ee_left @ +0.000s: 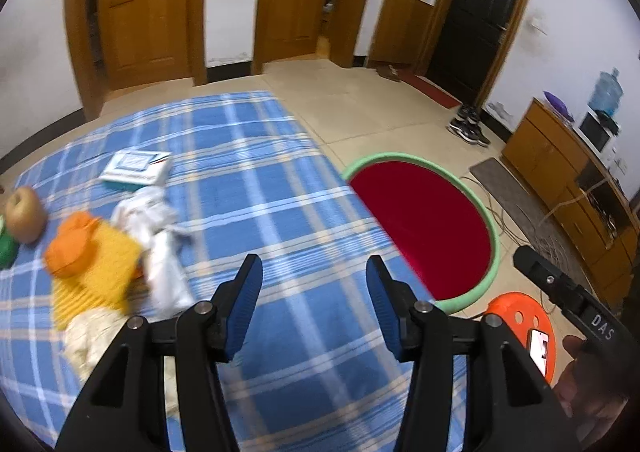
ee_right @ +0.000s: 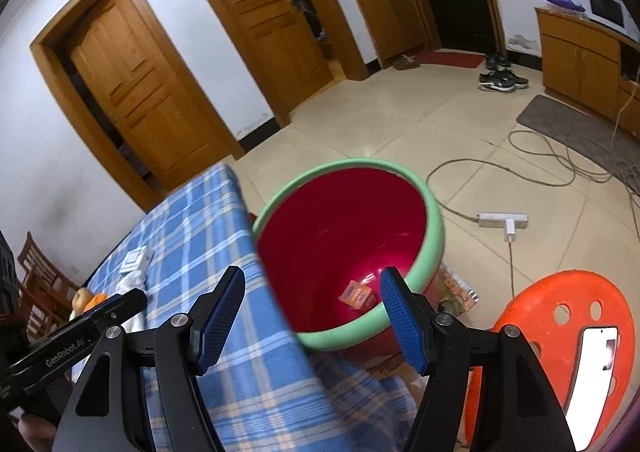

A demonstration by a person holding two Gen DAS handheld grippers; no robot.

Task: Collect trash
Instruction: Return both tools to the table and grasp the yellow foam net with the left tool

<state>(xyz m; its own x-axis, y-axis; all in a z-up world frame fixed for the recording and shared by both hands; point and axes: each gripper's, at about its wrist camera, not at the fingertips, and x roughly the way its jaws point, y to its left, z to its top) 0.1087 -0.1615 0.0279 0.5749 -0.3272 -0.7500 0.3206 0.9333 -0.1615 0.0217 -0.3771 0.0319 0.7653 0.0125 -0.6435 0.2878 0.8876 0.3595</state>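
Observation:
A red tub with a green rim (ee_left: 424,228) stands on the floor beside the table (ee_left: 248,180), which has a blue plaid cloth. In the right wrist view the tub (ee_right: 344,228) holds a small orange wrapper (ee_right: 355,294). On the table's left lie crumpled white tissues (ee_left: 160,236), a yellow cloth (ee_left: 100,268), an orange object (ee_left: 72,244) and a small box (ee_left: 136,168). My left gripper (ee_left: 314,300) is open and empty above the cloth, right of the tissues. My right gripper (ee_right: 312,316) is open and empty at the table edge, over the tub's near rim.
A brown round fruit (ee_left: 24,214) sits at the table's far left. An orange stool (ee_right: 568,336) with a phone (ee_right: 594,376) on it stands right of the tub. A power strip (ee_right: 502,220) and cables lie on the floor. Shoes (ee_right: 500,80) sit near the wooden cabinet (ee_left: 560,164).

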